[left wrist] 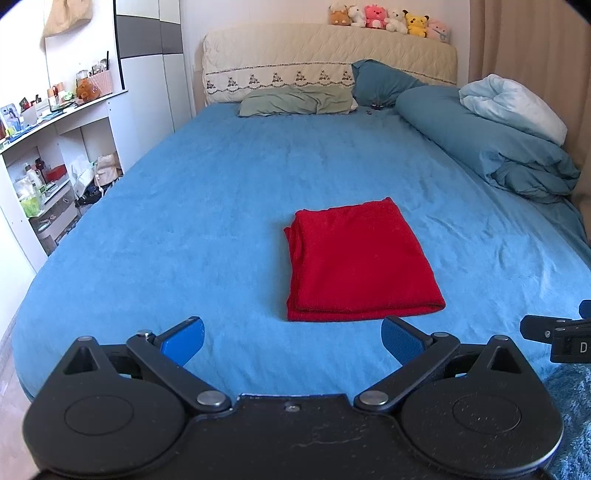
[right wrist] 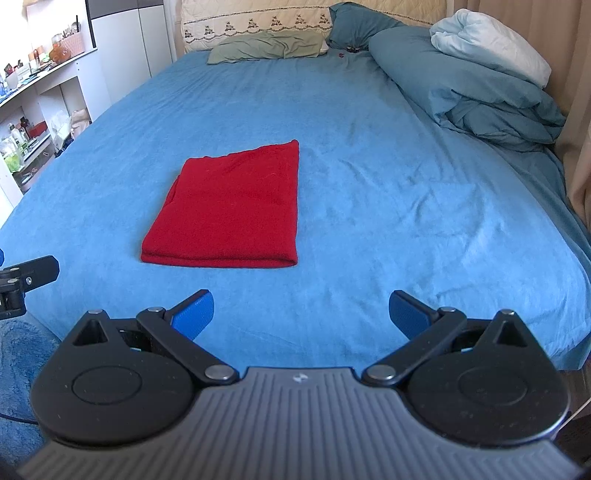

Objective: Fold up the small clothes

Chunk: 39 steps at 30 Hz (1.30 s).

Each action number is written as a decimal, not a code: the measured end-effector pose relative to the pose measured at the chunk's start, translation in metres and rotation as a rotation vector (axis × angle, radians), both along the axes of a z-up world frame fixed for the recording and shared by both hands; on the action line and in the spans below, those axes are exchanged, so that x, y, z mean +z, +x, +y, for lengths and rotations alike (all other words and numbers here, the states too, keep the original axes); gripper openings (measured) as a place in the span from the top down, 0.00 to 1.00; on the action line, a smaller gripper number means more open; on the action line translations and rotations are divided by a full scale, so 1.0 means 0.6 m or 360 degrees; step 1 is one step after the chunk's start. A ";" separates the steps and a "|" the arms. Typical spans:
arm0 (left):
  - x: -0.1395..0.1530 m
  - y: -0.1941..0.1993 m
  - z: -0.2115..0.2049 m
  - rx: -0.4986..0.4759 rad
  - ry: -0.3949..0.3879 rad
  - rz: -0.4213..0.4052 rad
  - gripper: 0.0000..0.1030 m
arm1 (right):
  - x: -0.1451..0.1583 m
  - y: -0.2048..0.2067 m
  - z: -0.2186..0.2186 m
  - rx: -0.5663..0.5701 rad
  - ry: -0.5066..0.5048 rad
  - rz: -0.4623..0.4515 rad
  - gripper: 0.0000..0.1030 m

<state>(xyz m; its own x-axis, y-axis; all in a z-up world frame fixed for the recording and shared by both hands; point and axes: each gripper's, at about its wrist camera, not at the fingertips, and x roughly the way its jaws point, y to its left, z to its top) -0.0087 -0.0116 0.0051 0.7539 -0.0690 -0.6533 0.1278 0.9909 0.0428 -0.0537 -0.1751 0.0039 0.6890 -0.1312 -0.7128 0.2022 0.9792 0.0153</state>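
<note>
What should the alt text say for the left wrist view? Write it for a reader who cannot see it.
A red cloth, folded into a neat rectangle, lies flat on a blue bed sheet, untouched. The left tongs sit open in the foreground, short of the cloth's near edge. Pillows, a bunched blue duvet and plush toys sit at the far end.

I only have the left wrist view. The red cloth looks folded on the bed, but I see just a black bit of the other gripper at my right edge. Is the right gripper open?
Observer: Yes, the right gripper is open and holds nothing.
Operator: Is it touching the red cloth?
Observer: No. A strip of bare bed lies between its fingers and the red cloth.
Operator: Anything on the floor on its side?
Observer: A fuzzy blue rug shows below the bed's edge, under the left gripper.
</note>
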 end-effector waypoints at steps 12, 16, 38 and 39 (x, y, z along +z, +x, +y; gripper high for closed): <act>0.002 0.000 -0.002 -0.0017 -0.0009 0.0003 0.00 | -0.002 -0.002 0.002 -0.0002 -0.0005 0.0002 0.00; 0.003 0.001 -0.005 -0.0022 0.0003 0.0001 0.00 | -0.004 -0.002 0.003 -0.0004 0.0004 0.0006 0.00; 0.001 0.000 -0.002 -0.0009 -0.0017 -0.0013 0.00 | -0.005 0.001 -0.001 0.0009 0.0017 0.0020 0.00; 0.001 0.000 -0.003 -0.0009 -0.0015 -0.0013 0.00 | -0.004 0.002 -0.002 0.0009 0.0017 0.0020 0.00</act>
<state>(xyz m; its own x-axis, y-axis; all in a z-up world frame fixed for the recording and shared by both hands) -0.0086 -0.0135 0.0060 0.7587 -0.0792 -0.6466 0.1330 0.9905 0.0347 -0.0524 -0.1762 0.0015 0.6806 -0.1197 -0.7228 0.1969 0.9801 0.0231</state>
